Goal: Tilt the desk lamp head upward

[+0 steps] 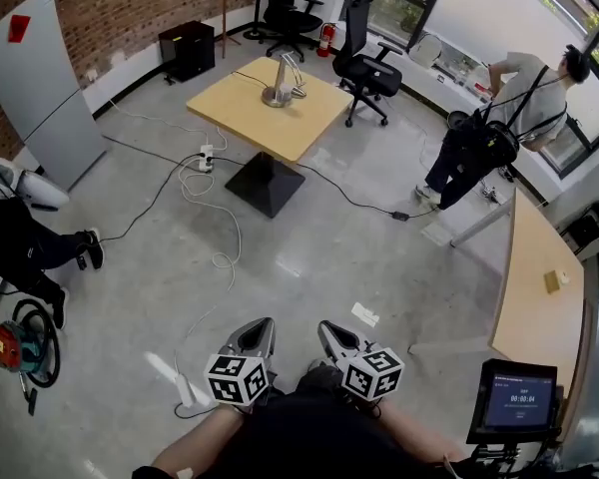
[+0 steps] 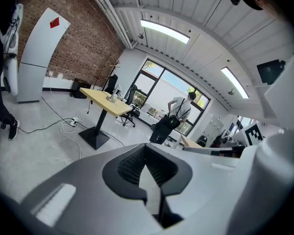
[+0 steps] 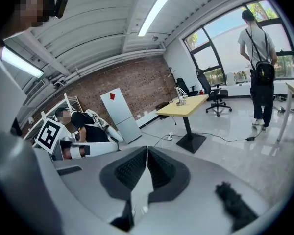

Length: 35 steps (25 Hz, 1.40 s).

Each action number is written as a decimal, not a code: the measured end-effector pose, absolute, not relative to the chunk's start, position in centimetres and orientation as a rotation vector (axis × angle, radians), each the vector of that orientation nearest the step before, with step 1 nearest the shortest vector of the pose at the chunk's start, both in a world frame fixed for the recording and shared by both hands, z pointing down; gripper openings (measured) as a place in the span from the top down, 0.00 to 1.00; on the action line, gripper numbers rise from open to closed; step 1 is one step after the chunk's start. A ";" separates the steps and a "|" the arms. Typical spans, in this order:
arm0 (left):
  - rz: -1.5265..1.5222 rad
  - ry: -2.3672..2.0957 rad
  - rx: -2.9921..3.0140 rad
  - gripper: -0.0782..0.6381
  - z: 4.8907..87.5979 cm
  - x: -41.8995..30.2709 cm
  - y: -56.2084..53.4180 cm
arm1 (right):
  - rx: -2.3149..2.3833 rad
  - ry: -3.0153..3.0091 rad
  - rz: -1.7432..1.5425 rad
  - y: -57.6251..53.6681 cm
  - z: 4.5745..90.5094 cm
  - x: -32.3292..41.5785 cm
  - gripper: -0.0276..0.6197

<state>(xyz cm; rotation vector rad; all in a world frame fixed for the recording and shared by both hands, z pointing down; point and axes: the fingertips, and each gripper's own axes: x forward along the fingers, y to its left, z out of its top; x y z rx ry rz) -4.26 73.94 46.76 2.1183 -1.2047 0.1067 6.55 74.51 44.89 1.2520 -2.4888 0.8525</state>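
We held the left gripper (image 1: 261, 329) and the right gripper (image 1: 328, 332) low and close to our body, side by side, each with its jaws pressed together on nothing, while the desk lamp (image 1: 282, 80) stood well apart from us on the yellow desk (image 1: 242, 111) across the floor.

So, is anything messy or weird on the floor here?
A bit messy: white cables snake loosely across the floor from the power strip beside the yellow table, and a small white scrap lies on its own. Nothing looks broken.
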 end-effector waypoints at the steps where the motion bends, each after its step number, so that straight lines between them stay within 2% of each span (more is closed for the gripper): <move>1: 0.108 -1.199 2.118 0.88 46.9 -4.2 73.4 | 1.251 -2.490 0.856 74.0 45.0 6.4 0.94; 9: 0.134 -1.230 2.097 0.88 47.6 -4.4 68.1 | 1.196 -2.527 0.895 67.9 45.7 5.8 0.94; 15: 0.155 -1.365 2.032 0.88 47.4 -2.7 59.8 | 1.066 -2.600 0.899 58.4 45.8 8.0 0.94; 19: 0.160 -1.392 2.047 0.88 46.1 -1.8 57.6 | 1.061 -2.630 0.892 55.8 44.6 8.8 0.94; 29: 0.180 -1.393 2.082 0.88 45.1 6.8 48.4 | 1.074 -2.647 0.904 46.3 44.0 17.0 0.94; 35: 0.193 -1.408 2.057 0.88 45.4 8.4 46.1 | 1.057 -2.625 0.955 44.1 45.1 19.0 0.94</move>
